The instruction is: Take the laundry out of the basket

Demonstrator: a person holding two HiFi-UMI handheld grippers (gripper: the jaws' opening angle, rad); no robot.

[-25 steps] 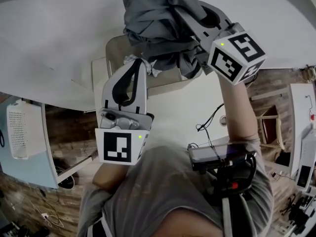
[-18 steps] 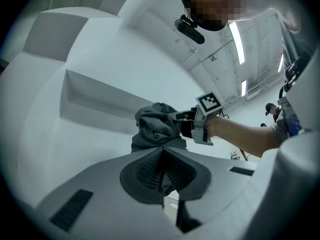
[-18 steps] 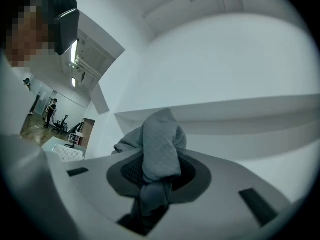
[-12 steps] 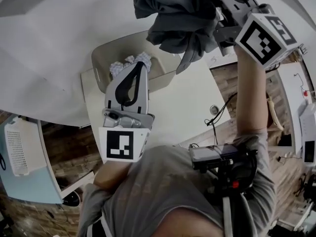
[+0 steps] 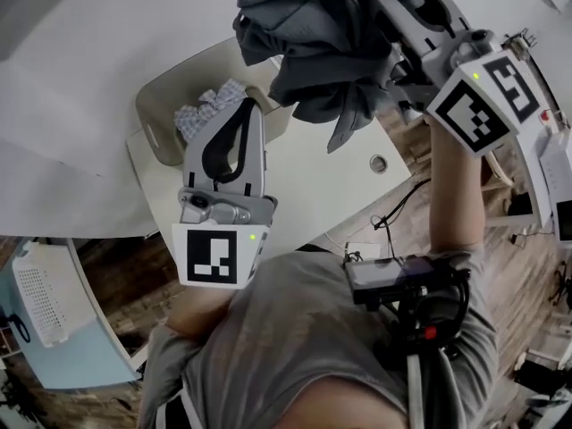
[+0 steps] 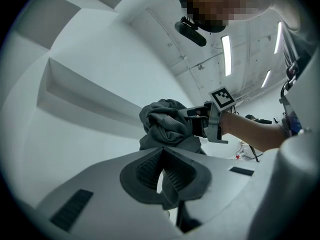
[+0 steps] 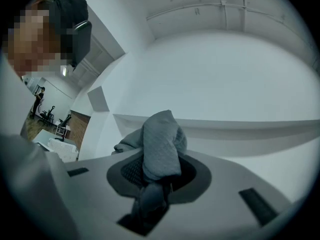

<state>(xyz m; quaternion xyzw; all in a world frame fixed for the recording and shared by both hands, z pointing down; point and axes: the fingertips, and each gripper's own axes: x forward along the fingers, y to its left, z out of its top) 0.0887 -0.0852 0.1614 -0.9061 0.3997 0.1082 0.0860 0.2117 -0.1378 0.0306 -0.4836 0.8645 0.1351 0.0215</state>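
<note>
Your right claw [image 7: 158, 176] pinches a bunched grey garment [image 5: 313, 34] and holds it in the air above the white bench [image 5: 304, 186], clear of the beige basket [image 5: 154, 130]. The cloth wells up between the pads and hangs down in loose folds below them. Your left claw [image 6: 162, 153] is pressed together at the tips with nothing between them, and it points towards the basket, where a pale patterned cloth [image 5: 207, 110] lies against the wall.

The garment looks soft, light and wholly limp. It should not slip or break, but it will sag, swing and trail. A pinch on a thick fold, as you have now, seems the safest hold, since a single thin layer could pull out of the pads. The patterned cloth will likely behave the same way, so its raised crumpled ridge is the place to grip.

No brand, tag or print can be read on either cloth. The marker cube [image 5: 483, 96] on each claw shows only black-and-white square patterns, not words.
</note>
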